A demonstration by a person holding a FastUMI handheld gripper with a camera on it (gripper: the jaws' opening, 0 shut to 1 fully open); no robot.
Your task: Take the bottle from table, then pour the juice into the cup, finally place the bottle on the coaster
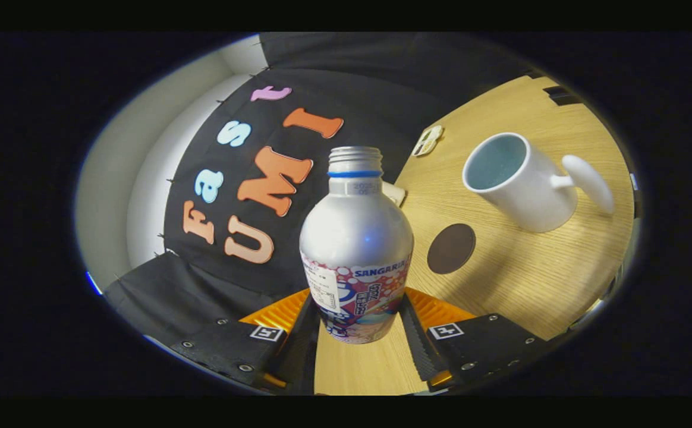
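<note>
A silver metal bottle (355, 238) with a colourful label and an uncapped threaded neck sits between my fingers (418, 342). My gripper (358, 312) is shut on its lower body, both fingers pressing the label. The whole scene leans, so the bottle and the table appear tilted. A white mug (518, 181) with a pale blue inside stands on the wooden table (518, 279) beyond the bottle to the right, handle pointing away to the right. Between the bottle and the mug lies a round dark brown coaster (451, 248), flat on the table.
A small white piece (395, 193) peeks out from behind the bottle's shoulder. Another small flat item (428, 141) lies near the table's far edge by the black cloth wall (322, 89). Bare wood stretches around the coaster and below the mug.
</note>
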